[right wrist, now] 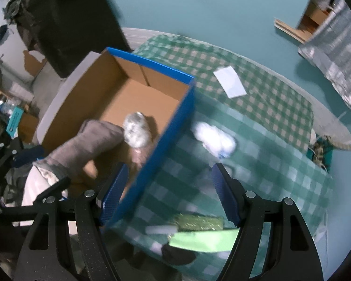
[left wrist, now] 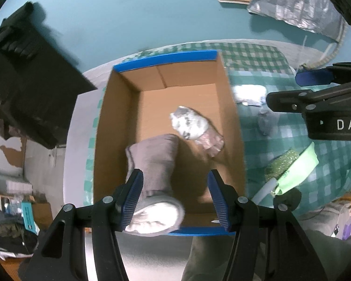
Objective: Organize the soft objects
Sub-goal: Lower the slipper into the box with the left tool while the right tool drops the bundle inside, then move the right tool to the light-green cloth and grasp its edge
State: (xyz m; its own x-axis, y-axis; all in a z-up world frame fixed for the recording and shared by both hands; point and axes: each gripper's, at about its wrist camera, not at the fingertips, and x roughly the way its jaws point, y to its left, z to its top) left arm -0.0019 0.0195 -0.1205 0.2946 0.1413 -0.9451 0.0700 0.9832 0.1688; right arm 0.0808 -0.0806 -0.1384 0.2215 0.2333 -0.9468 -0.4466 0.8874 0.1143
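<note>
A blue-rimmed cardboard box [left wrist: 119,107] stands on a green checked cloth [left wrist: 292,121]. A grey-and-white patterned sock [left wrist: 194,126] lies inside it. My left gripper [left wrist: 175,199] is open above the box's near end; a grey sock with a white toe [left wrist: 154,164] hangs against its left finger [left wrist: 131,199], falling into the box. My right gripper [right wrist: 168,192] is open and empty, above the box's right wall [right wrist: 166,135]. It also shows in the left wrist view [left wrist: 290,91]. A white rolled sock [right wrist: 213,138] and a grey one [left wrist: 268,121] lie on the cloth.
A green sponge [right wrist: 199,222], a lime-green card [right wrist: 203,238] and a white stick [right wrist: 161,229] lie near the cloth's front edge. A white paper [right wrist: 230,82] lies far on the cloth. A black bag [left wrist: 28,82] stands left of the box.
</note>
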